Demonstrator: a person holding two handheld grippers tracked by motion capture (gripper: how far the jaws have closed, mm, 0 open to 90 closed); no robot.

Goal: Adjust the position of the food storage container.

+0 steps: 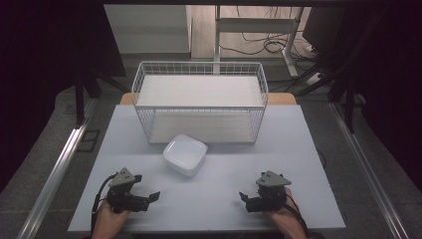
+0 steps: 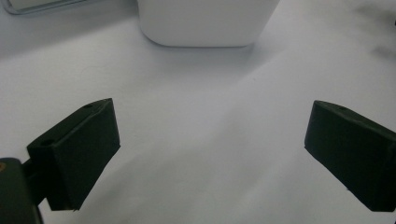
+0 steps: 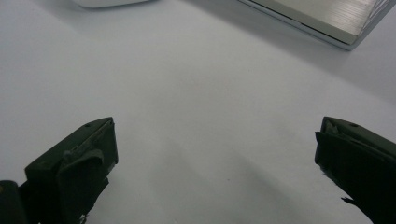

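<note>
Resting near the table's [image 1: 298, 149] front edge, both grippers' jaws spread — wire basket [image 1: 199, 99] behind white dish [image 1: 185, 154], high view.

A white wire two-tier basket rack [image 1: 199, 102] stands at the far middle of the pale grey surface [image 1: 278, 164]. Just before it sits a white rounded-square bowl [image 1: 185, 155]. Nearer the person, the left tongs [image 1: 147, 199] lie left of the bowl and the right tongs [image 1: 247, 200] to its right, well apart.
</note>
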